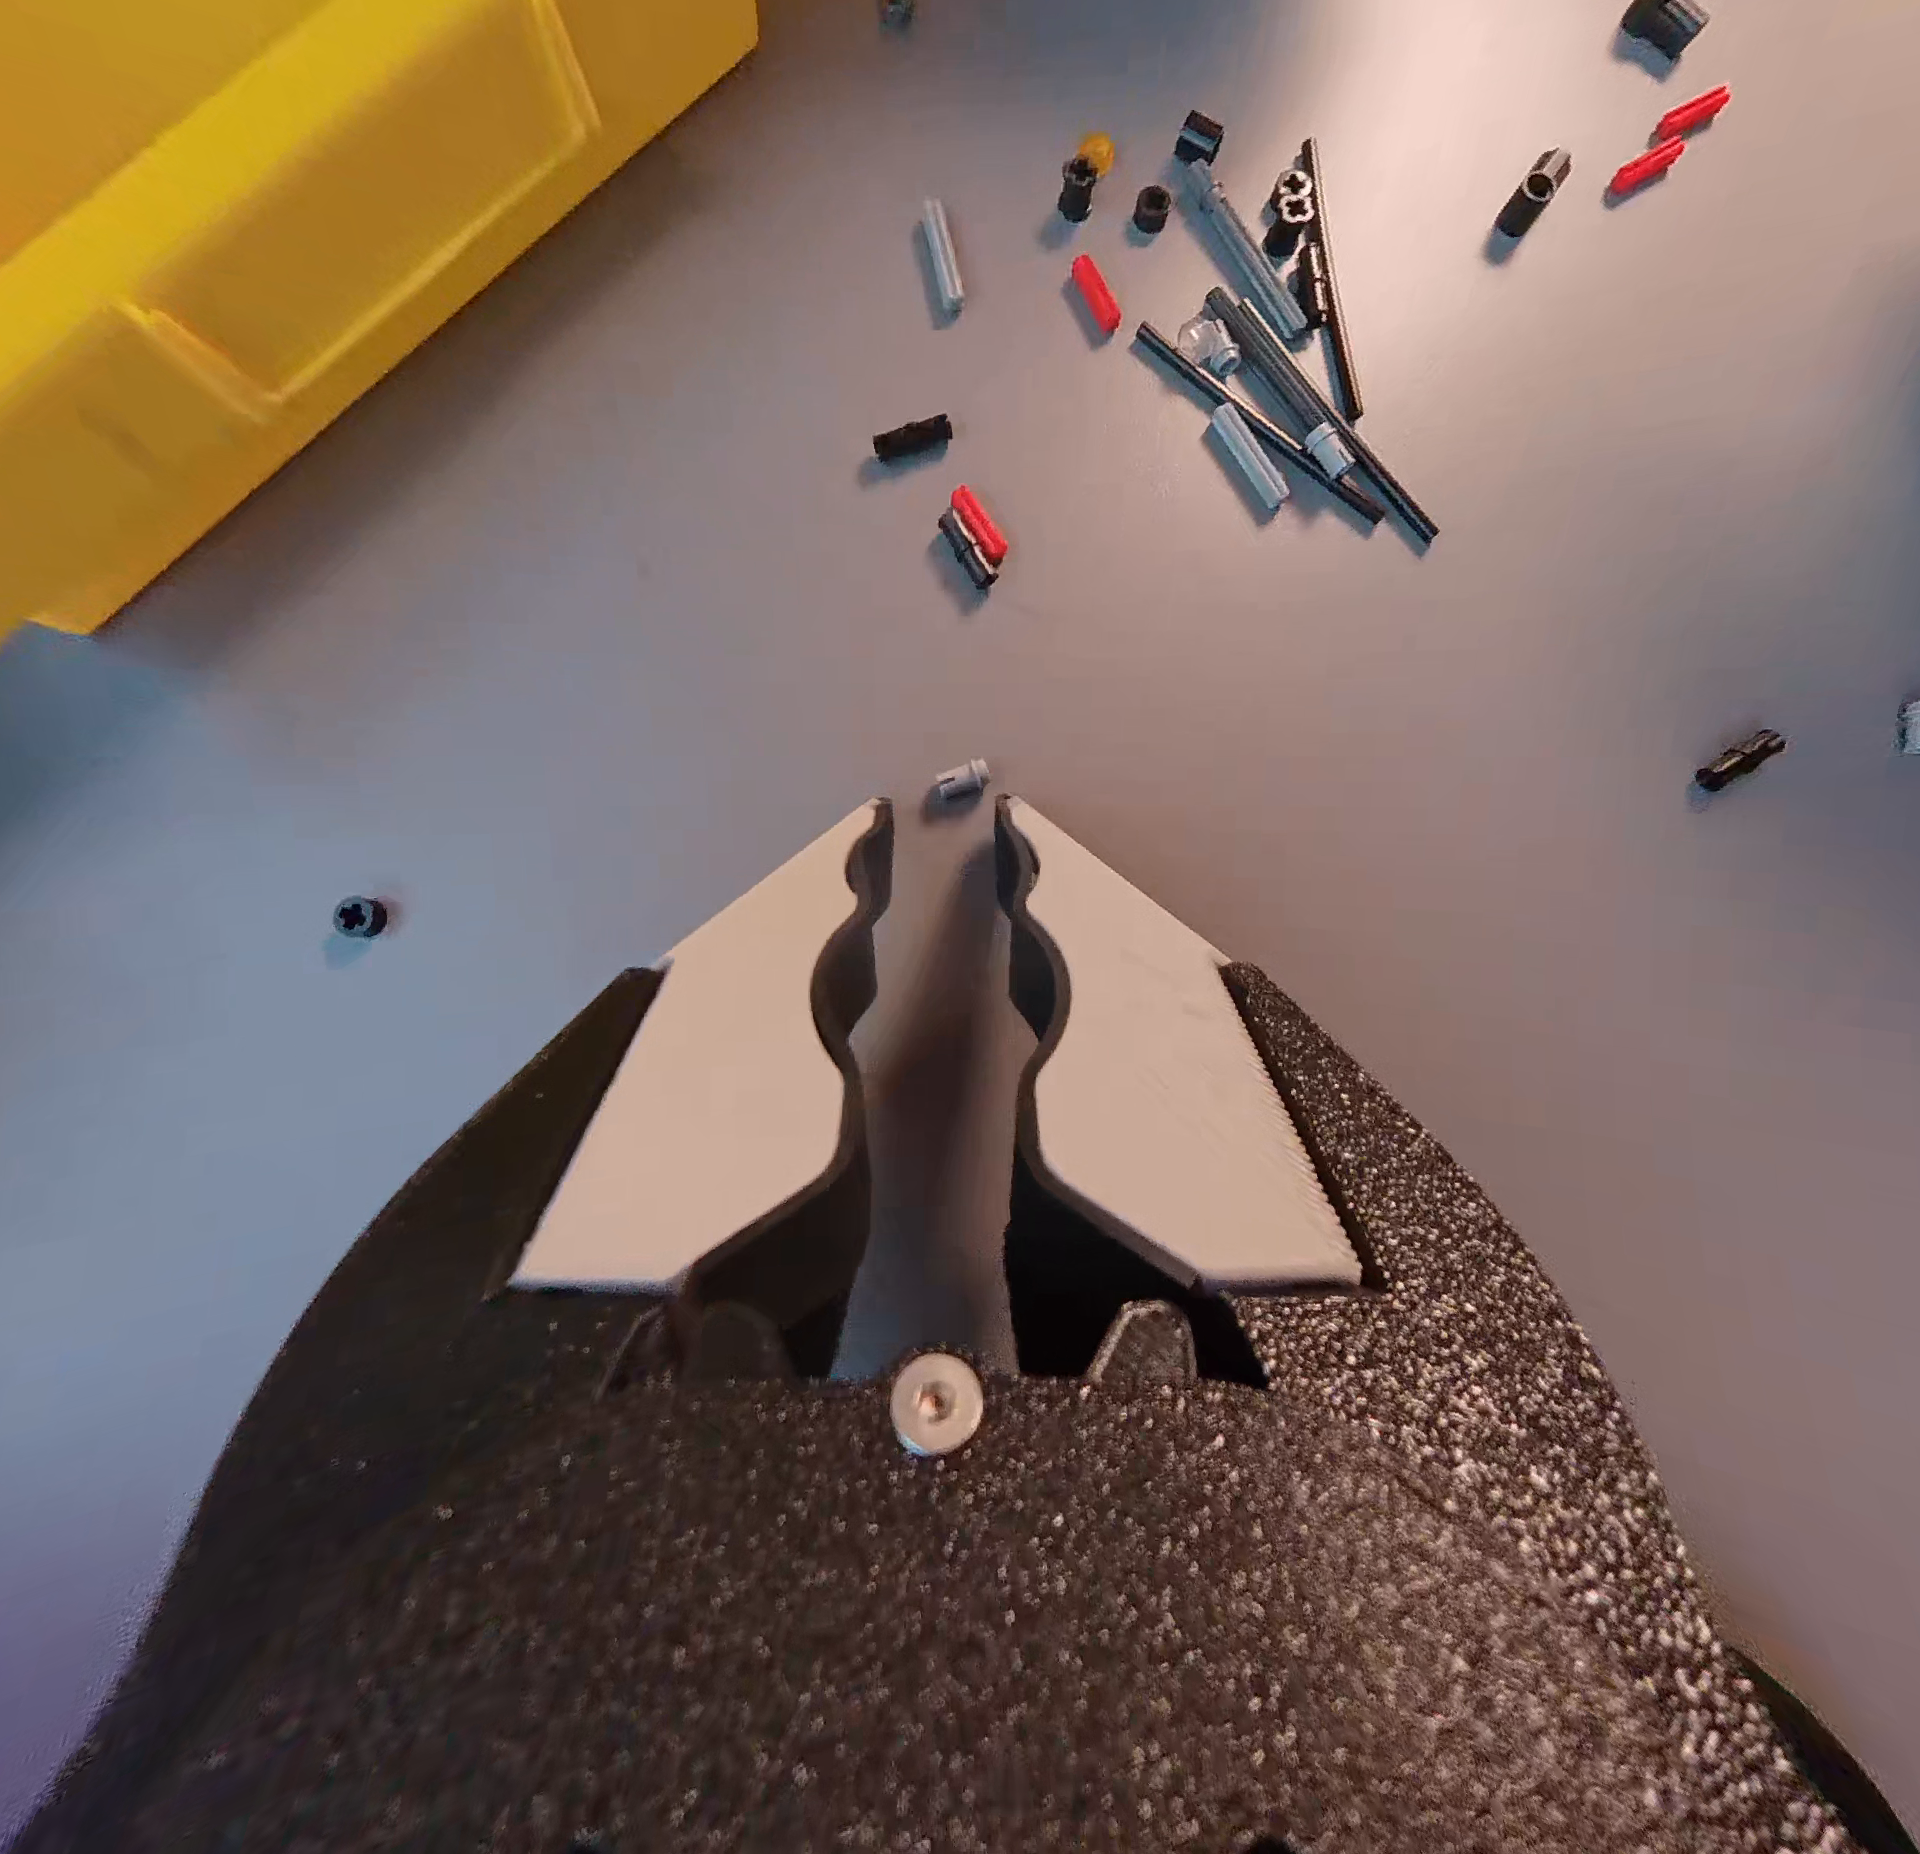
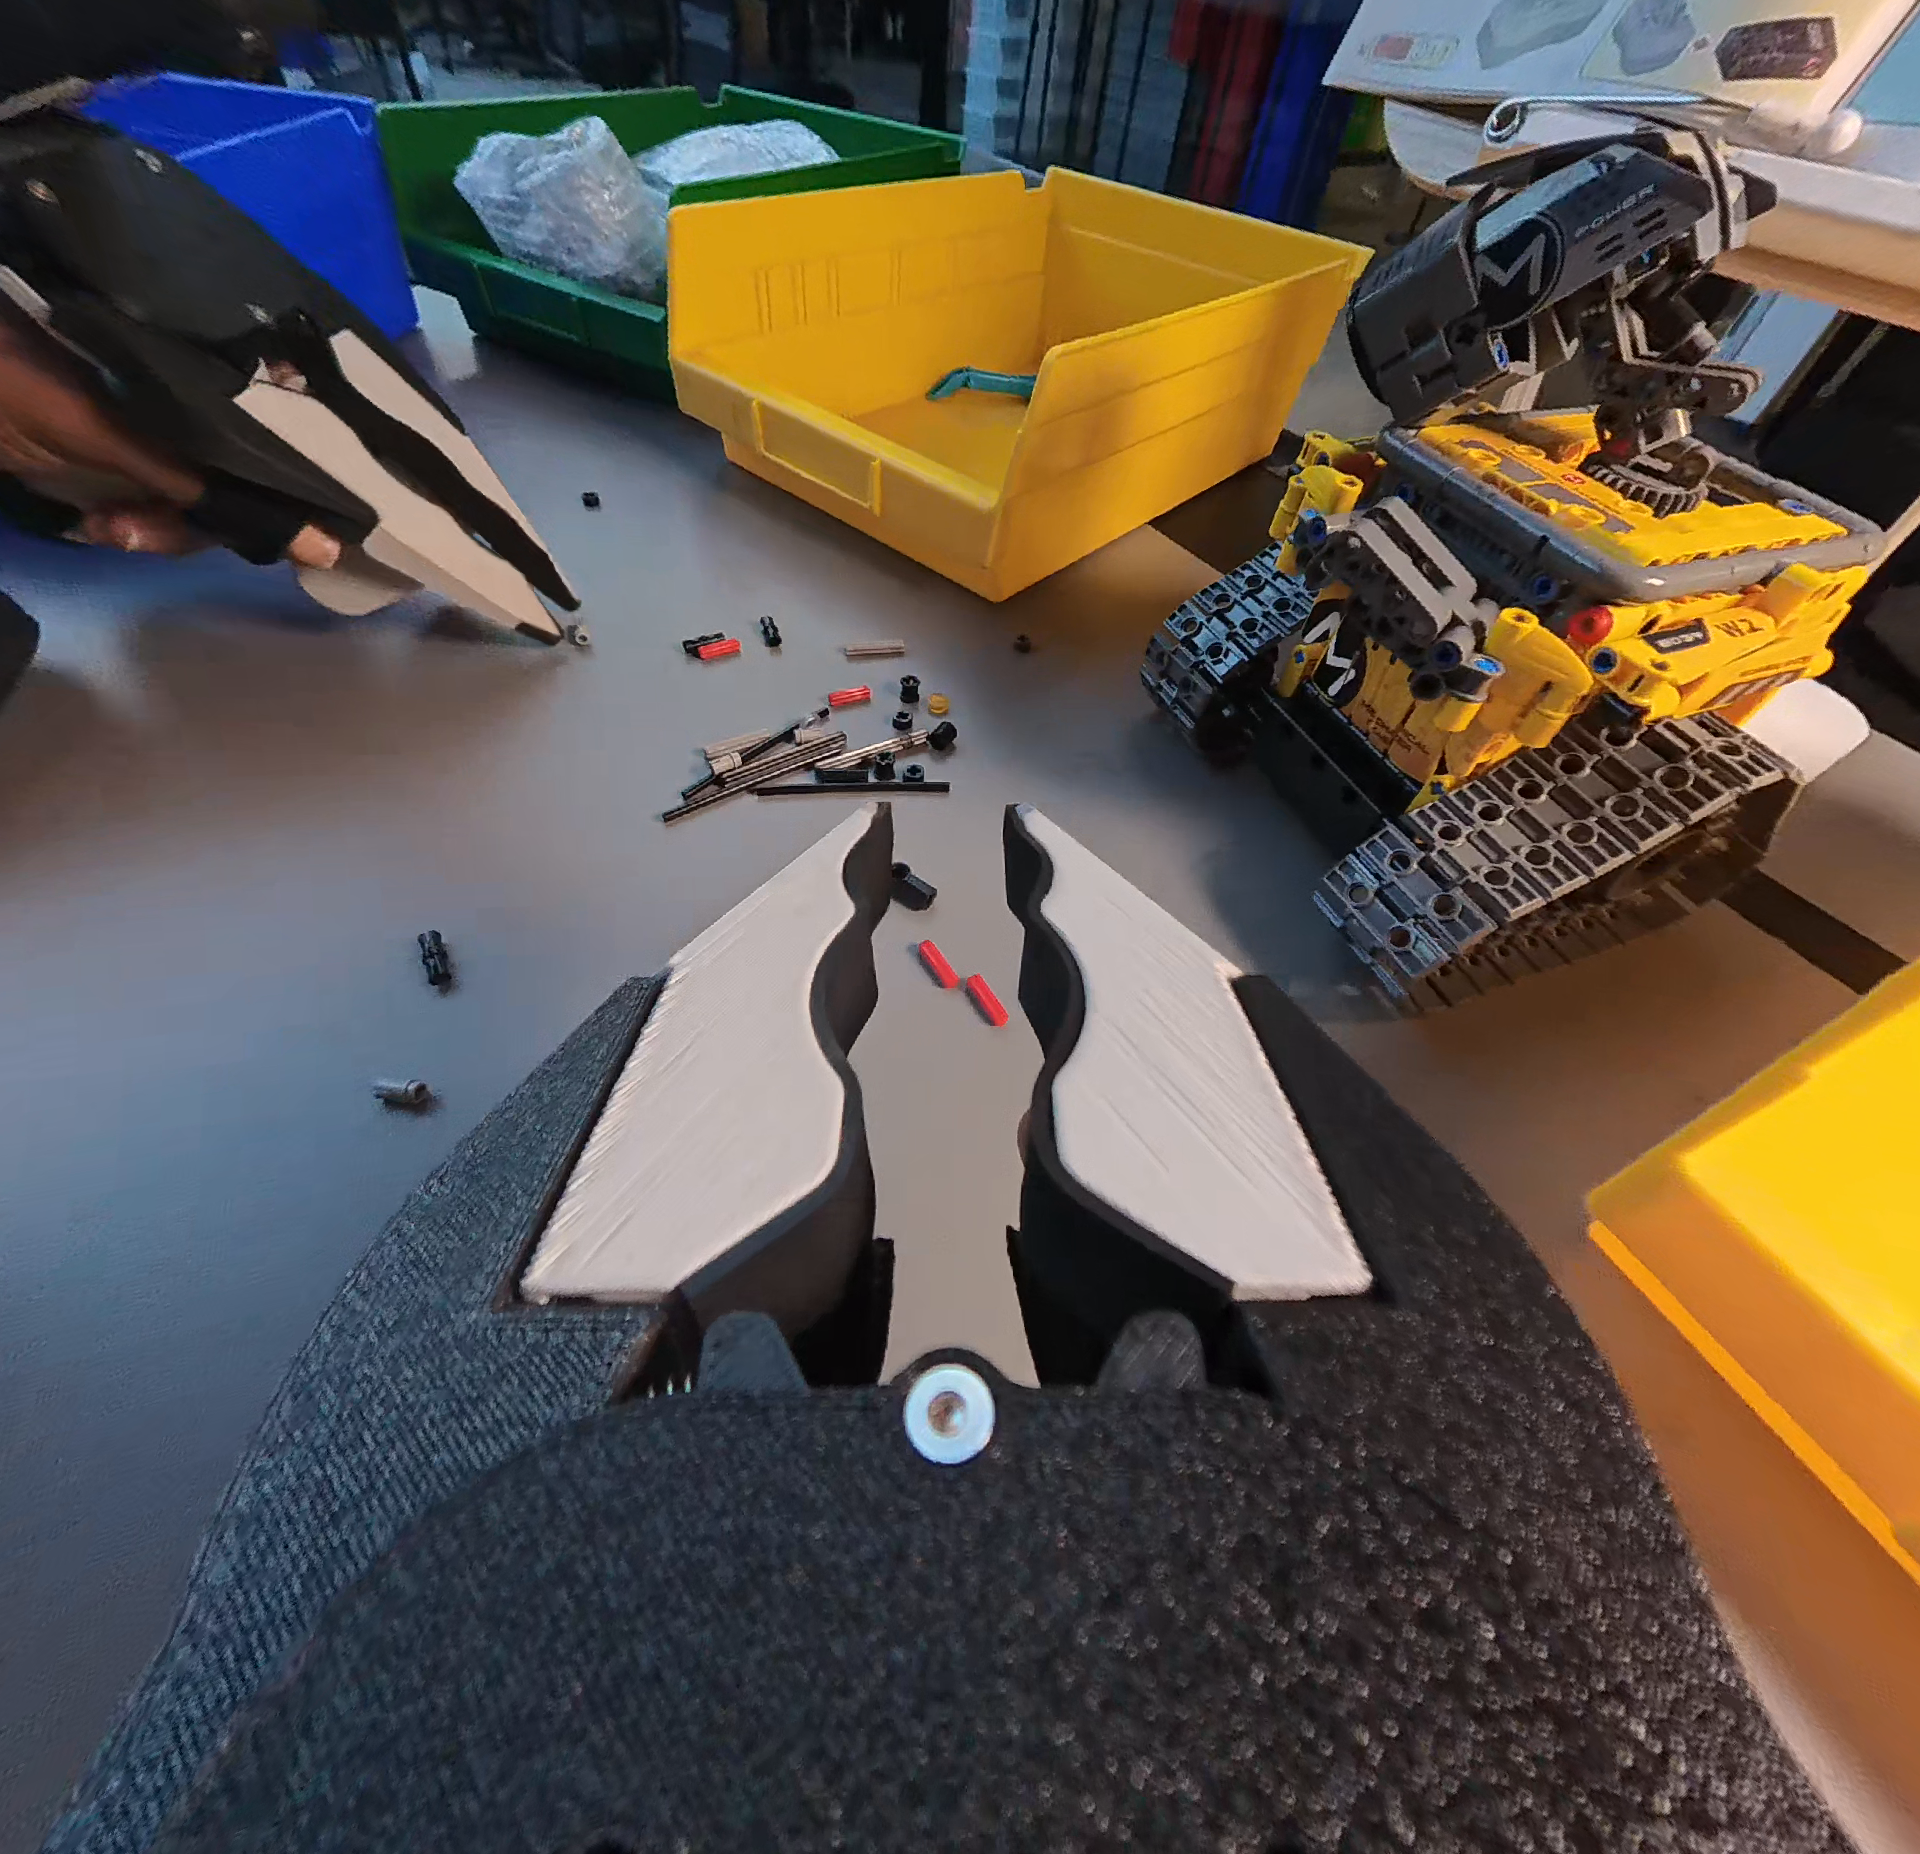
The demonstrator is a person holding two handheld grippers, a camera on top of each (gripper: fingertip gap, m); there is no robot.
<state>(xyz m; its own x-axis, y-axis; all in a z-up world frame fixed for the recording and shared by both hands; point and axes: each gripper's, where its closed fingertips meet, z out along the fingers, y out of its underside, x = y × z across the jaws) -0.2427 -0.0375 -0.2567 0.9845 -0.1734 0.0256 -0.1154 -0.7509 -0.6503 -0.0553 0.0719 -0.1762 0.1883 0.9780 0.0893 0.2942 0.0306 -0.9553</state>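
My left gripper [image 1: 943,815] is open and empty, low over the grey table, its tips just short of a small light grey peg [image 1: 961,781]. It also shows in the right wrist view [image 2: 556,625], held by a hand, with the same peg [image 2: 582,636] at its tips. My right gripper [image 2: 945,828] is open and empty above the table. A small black connector [image 2: 914,885] and two red pins [image 2: 961,981] lie on the table between its fingers. A heap of black and grey axles [image 2: 810,760] lies just beyond its tips, and shows in the left wrist view [image 1: 1278,350].
A yellow bin [image 2: 987,370] holding a teal part stands behind the heap, with a green bin [image 2: 540,287] and a blue bin [image 2: 301,173] to its left. A yellow and black tracked brick robot [image 2: 1507,599] stands at right. Another yellow bin [image 2: 1787,1254] is at the right edge. Loose pins dot the table. Across from one pair of fingers to the other is roughly 25 centimetres.
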